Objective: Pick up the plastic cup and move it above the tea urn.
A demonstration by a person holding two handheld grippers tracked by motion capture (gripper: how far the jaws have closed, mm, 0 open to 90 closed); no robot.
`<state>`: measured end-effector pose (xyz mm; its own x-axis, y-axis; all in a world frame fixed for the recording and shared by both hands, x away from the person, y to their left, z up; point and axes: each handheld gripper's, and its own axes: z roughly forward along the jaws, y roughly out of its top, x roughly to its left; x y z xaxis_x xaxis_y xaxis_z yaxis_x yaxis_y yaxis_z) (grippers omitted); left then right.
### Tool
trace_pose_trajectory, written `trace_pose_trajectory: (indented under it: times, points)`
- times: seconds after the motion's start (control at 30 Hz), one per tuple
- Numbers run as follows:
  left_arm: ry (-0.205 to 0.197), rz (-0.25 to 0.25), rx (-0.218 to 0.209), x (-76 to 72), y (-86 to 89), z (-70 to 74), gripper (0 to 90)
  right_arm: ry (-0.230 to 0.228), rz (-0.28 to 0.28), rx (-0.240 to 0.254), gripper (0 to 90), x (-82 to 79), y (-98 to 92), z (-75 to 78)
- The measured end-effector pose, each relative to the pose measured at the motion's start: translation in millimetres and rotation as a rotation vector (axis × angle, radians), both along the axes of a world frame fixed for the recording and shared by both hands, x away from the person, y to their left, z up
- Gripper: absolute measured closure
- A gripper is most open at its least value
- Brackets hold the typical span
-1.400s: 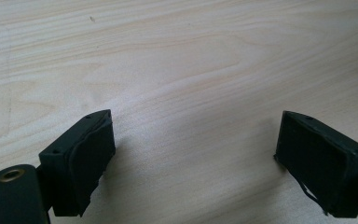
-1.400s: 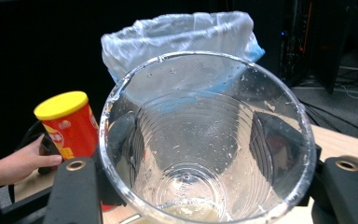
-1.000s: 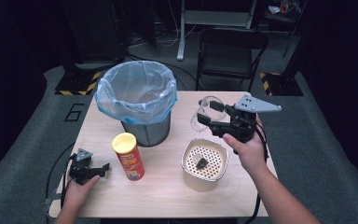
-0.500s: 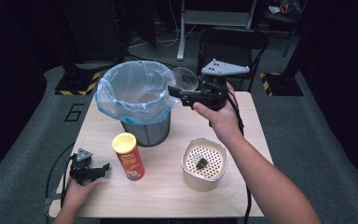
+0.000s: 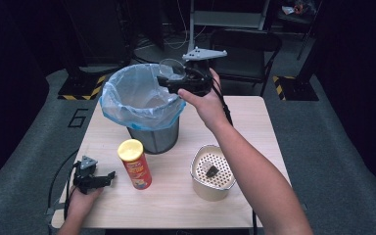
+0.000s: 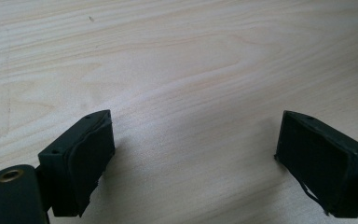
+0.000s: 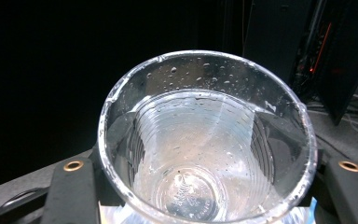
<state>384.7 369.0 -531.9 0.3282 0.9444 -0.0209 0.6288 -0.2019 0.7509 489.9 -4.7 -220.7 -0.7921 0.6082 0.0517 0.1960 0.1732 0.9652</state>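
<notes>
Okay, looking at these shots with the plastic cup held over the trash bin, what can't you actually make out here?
- Bin bottom: in the high view the blue liner hides what lies inside the bin.
- Right gripper jaws: in the right gripper view the clear cup covers their pads.
- Dark lump in the strainer pot: too small to identify.
- Can label: too blurred to read.

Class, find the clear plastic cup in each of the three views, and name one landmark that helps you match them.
High view: clear plastic cup at top centre, held in the right tongs over the bin's blue bag.
Left gripper view: bare wooden table, no cup.
Right gripper view: cup centre, mouth toward the camera.
Shared landmark: the blue bag, a sliver bottom right.
</notes>
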Motion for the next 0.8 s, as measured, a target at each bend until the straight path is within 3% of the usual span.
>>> trace_pose_trajectory:
  times: [0.07,0.4,0.8]
  points:
    - [0.017,-0.012,0.014,-0.4,1.3,1.6,11.0,0.001,-0.010,-0.004,33.0,3.8,7.5,-1.9]
    - [0.017,-0.013,0.016,-0.3,1.3,1.6,10.9,0.004,-0.041,-0.041,33.6,24.4,36.5,-13.1]
    - [0.005,-0.004,0.011,-0.3,0.2,0.7,11.0,0.021,-0.069,-0.078,29.6,31.6,60.6,-23.3]
